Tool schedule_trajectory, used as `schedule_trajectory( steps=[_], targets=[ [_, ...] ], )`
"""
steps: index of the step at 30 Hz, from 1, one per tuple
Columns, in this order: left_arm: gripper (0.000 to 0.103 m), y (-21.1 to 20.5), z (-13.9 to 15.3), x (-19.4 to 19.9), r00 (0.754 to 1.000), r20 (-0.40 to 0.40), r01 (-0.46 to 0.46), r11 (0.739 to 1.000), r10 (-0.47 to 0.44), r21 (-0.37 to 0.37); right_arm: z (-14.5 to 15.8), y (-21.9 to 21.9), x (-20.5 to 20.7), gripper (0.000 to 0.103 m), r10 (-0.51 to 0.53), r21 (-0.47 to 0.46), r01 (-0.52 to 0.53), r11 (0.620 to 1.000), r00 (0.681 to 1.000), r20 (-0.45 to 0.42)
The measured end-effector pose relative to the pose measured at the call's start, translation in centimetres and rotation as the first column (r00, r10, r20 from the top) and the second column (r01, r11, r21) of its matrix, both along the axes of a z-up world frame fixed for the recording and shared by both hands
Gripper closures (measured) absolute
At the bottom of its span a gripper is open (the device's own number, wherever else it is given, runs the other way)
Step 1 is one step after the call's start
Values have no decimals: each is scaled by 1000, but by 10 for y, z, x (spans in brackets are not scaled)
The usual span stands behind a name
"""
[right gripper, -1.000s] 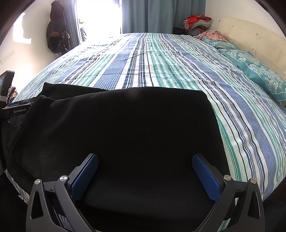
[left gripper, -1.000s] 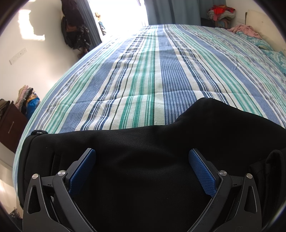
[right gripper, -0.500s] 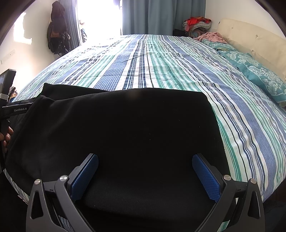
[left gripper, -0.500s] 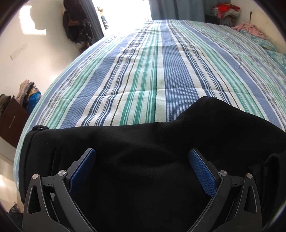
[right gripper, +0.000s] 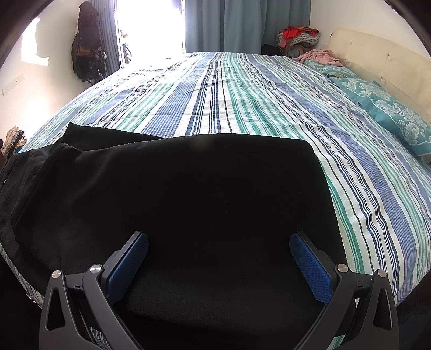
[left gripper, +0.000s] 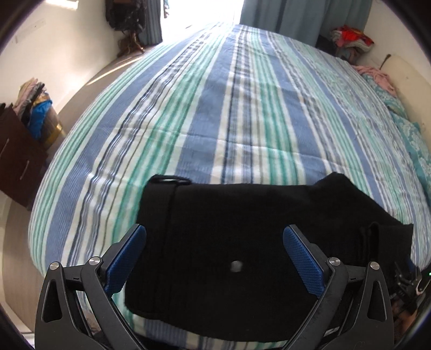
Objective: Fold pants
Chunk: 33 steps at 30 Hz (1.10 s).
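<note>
A pair of black, soft-knit pants is lying folded on the near edge of a wide bed covered in a blue, green and white striped sheet, and everything else is sitting in relation to that dark bundle. In the left wrist view the left gripper is hovering above the pants with its blue-padded fingers spread wide apart, gripping nothing; the elastic waistband end with a thin black cord loop is lying at the far left corner of the pants, and a small pale button or rivet is showing on the fabric between the fingers. The view is slightly blurred. In the right wrist view the right gripper is likewise hanging over the pants, its blue-padded fingers standing fully apart and holding nothing, with the folded cloth filling the space between them and its straight right edge running towards the near edge of the bed. Beyond the pants on the right, teal patterned pillows are resting against a cream padded headboard, and far beyond them grey-blue curtains are hanging beside a bright window.
</note>
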<state>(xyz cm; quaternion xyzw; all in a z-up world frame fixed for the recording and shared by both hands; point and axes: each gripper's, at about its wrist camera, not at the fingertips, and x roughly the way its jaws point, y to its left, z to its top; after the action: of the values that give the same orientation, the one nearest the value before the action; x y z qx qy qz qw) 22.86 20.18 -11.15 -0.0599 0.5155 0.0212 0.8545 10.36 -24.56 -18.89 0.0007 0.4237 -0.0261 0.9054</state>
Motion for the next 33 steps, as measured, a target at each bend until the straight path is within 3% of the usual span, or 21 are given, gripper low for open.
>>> schedule_trajectory(
  steps=[4,8,12,23,27,31,33],
  targets=[
    [2,38,-19,-1,999,-45,-21,982,13,-186,-1,1,0,0,-7,-5,7,1000,1000,6],
    [1,42,-40,6,999,-52,-29,950,14,-309,-1,2,0,0,-11,-7,11,1000,1000,11],
    [0,27,-74,17,991,-136,-14,978,-15,-207,-1,2,0,0,-11,-9,12,1000,1000,13],
    [0,28,-80,17,992,-127,-24,975,-4,-221,-1,3,1,0,-13,-8,13,1000,1000,9],
    [2,30,-78,16,987,-162,-50,974,14,-220,0,2,1,0,-13,-7,13,1000,1000,7],
    [34,20,-65,4,989,-142,-68,983,44,-171,0,2,3,0,-13,-7,13,1000,1000,3],
    [67,18,-53,-4,988,-132,-100,989,86,-108,0,3,4,0,-15,-6,15,1000,1000,-2]
  ],
)
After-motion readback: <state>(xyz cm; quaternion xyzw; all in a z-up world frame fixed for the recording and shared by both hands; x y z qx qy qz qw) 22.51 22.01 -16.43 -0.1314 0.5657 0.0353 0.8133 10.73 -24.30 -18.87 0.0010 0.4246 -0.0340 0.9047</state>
